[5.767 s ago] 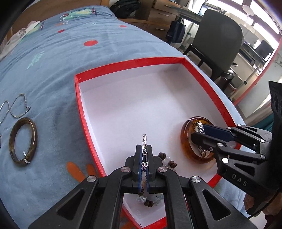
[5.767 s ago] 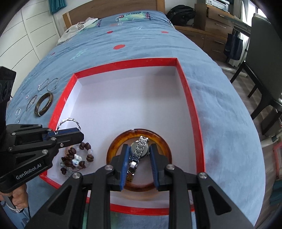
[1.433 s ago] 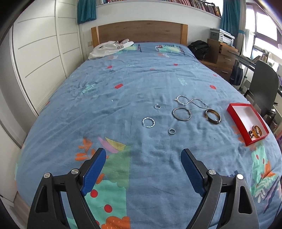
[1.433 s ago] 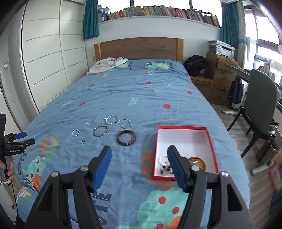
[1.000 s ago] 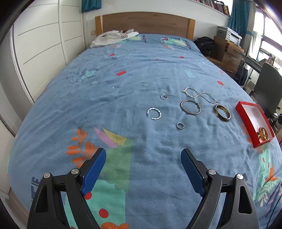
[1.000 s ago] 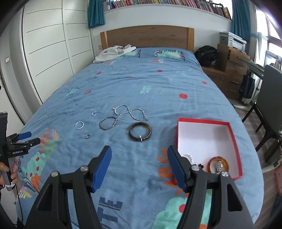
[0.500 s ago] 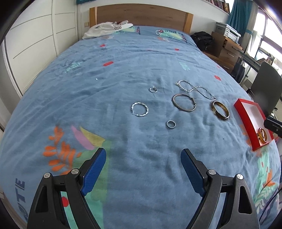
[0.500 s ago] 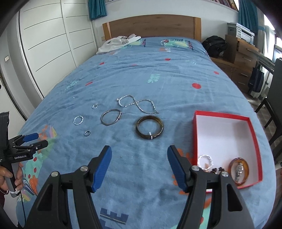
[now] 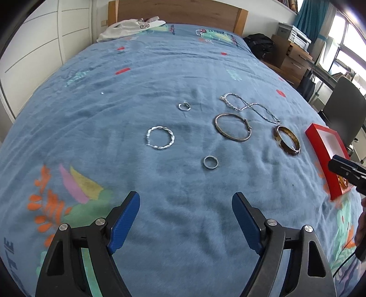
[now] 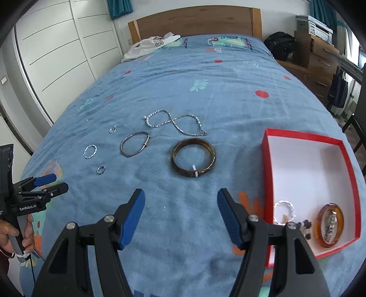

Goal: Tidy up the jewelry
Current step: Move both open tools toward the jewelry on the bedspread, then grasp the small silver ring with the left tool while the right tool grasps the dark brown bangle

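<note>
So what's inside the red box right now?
In the red box: a twisted silver bracelet, dark beads, and an amber bangle with a watch resting on it. The right gripper's frame covers part of the beads.

a white garment (image 10: 152, 46) lay crumpled by the wooden headboard (image 10: 194, 20); a black backpack (image 10: 279, 44) sat beside the wooden drawers (image 10: 320, 59).

A dark brown mottled bangle (image 10: 193, 158) lay flat on the blue bedspread (image 10: 205, 91), near a red cardboard box with a white inside (image 10: 308, 164). Beyond it a silver bead chain (image 10: 175, 123) lay looped in a figure eight. Left of the bangle lay a thin metal bangle (image 10: 135, 144), a twisted silver hoop (image 10: 90, 151) and two small silver rings (image 10: 100, 169). Inside the box sat an amber bangle (image 10: 329, 225) around a watch, a silver bracelet (image 10: 284, 208) and dark beads (image 10: 305, 225).
</note>
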